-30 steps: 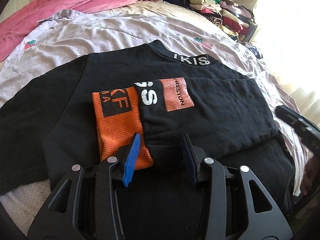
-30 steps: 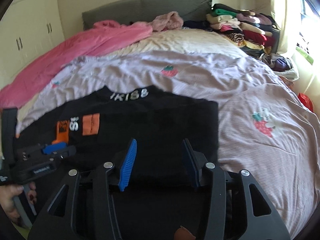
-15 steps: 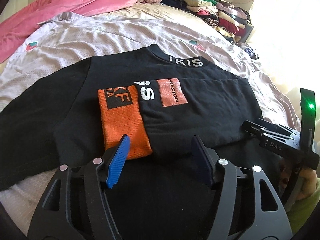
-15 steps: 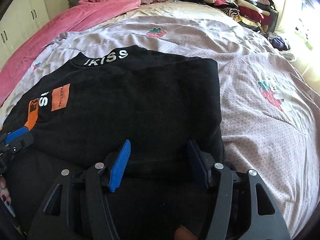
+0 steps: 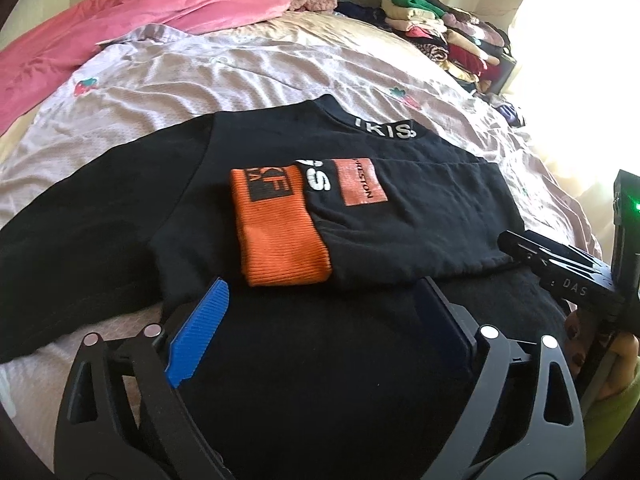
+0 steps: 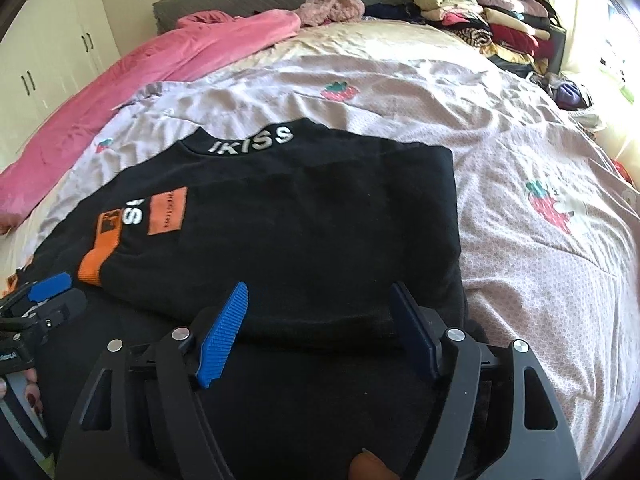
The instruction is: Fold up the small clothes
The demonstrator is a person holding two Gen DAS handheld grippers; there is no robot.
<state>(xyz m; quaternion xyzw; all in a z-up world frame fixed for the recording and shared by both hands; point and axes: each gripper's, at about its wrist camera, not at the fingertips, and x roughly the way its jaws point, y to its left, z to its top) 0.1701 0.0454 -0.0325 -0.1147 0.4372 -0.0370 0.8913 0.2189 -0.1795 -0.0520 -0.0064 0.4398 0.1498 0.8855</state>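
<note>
A black sweatshirt point(image 5: 420, 216) with white "IKISS" collar lettering lies flat on the bed; it also shows in the right wrist view point(image 6: 304, 216). One sleeve with an orange cuff point(image 5: 280, 240) is folded across its body. The other sleeve point(image 5: 80, 232) lies spread to the left. My left gripper point(image 5: 324, 320) is open and empty, just above the sweatshirt's lower part, near the cuff. My right gripper point(image 6: 320, 320) is open and empty over the hem near the folded right edge. The right gripper shows in the left view point(image 5: 560, 272); the left gripper shows in the right view point(image 6: 44, 292).
The bed has a pale pink strawberry-print cover point(image 6: 520, 152). A pink blanket point(image 5: 120, 28) lies at the far left. A stack of folded clothes point(image 6: 492, 24) sits at the far right corner. White cupboards point(image 6: 48, 60) stand left of the bed.
Both grippers have opened wider and drawn back toward the hem. The right gripper has come into the left view at the right. The sweatshirt has not moved.
</note>
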